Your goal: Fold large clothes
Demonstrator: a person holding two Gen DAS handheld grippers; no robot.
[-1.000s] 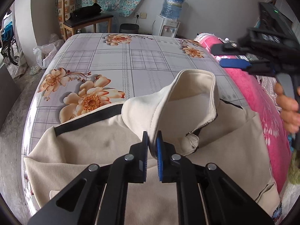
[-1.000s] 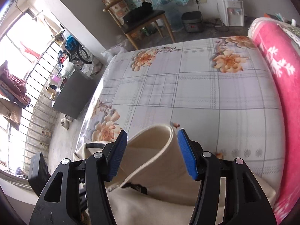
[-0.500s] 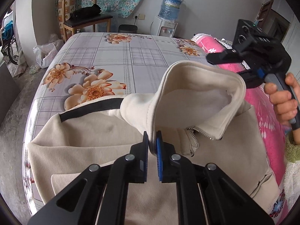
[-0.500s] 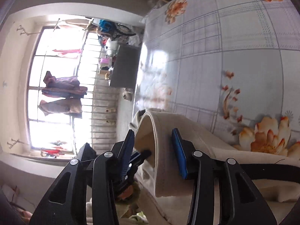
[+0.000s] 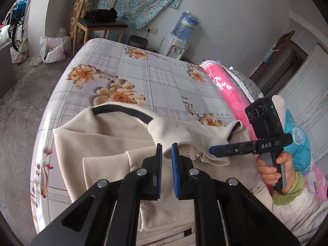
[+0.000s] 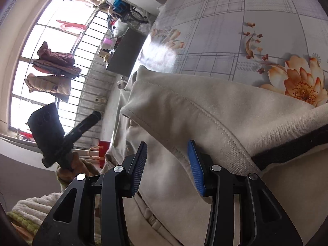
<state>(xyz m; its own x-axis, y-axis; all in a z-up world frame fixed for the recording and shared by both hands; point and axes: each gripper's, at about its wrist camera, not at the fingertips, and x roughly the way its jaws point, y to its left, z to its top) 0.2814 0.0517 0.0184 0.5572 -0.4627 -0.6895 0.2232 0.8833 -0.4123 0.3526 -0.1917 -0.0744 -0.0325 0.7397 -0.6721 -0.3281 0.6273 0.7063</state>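
In the left wrist view, a plastic bag [image 5: 52, 49] lies on the grey floor at about 10 o'clock, and a wooden chair [image 5: 96, 19] with a black bundle on its seat stands at 11 o'clock. The bed [image 5: 155, 75] with a flowered, checked sheet fills the middle. The cream jacket [image 5: 106, 141] lies on the near part of the bed, from 9 o'clock to 4 o'clock, and a black band runs along its upper edge. The left gripper [image 5: 167, 150] at 6 o'clock is closed on a fold of the jacket's hood, and the cloth is pinched between the two pads. At 12 o'clock a water dispenser [image 5: 180, 41] stands by the wall. A pink blanket [image 5: 229, 94] lies along the bed at 2 o'clock. At 3 o'clock a hand [image 5: 272, 168] holds the right gripper [image 5: 217, 150], which points toward the hood. In the right wrist view, the jaws of the right gripper [image 6: 167, 153] stand apart; they have just been closing, and the hood's stitched edge lies between them. The blue pad touches the cloth, but I cannot tell if both pads press on it.
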